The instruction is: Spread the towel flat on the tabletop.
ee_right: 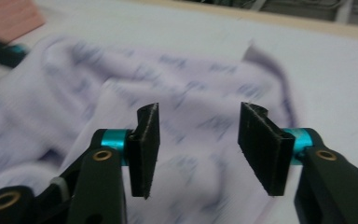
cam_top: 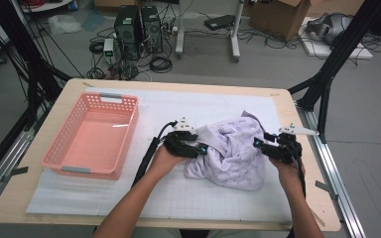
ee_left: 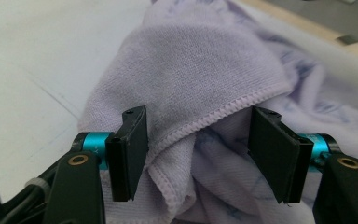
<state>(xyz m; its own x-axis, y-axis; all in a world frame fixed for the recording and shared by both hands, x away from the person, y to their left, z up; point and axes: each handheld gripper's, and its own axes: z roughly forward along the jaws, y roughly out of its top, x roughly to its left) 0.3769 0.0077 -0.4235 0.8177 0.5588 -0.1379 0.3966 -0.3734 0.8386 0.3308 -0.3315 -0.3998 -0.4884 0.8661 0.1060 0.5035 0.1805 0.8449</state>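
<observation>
A lilac towel (cam_top: 230,151) lies bunched in a loose heap on the desk (cam_top: 297,198), a little right of the middle, its folds rumpled and one corner sticking up toward twelve o'clock. In the left gripper view the towel (ee_left: 205,70) shows a stitched hem running across a thick fold (the weave is plain to see up close).

The left gripper (cam_top: 194,145) sits at the heap's nine o'clock edge, held in the person's left hand (cam_top: 166,157). Its jaws stand well apart, with the hemmed fold lying between them, and the pads (ee_left: 133,154) do not press on the cloth, so nothing is gripped. The left gripper (ee_left: 198,154) is low, close to the cloth.

The right gripper (cam_top: 262,144) sits at the heap's three o'clock edge, in the right hand (cam_top: 287,171). Its jaws are likewise parted wide over the towel (ee_right: 191,116), which is blurred there, and the right gripper (ee_right: 198,149) grips nothing.

A white gridded mat (cam_top: 178,193) covers most of the desk under the towel. At nine o'clock from the towel, well apart from it, stands a pink plastic basket (cam_top: 54,158).
</observation>
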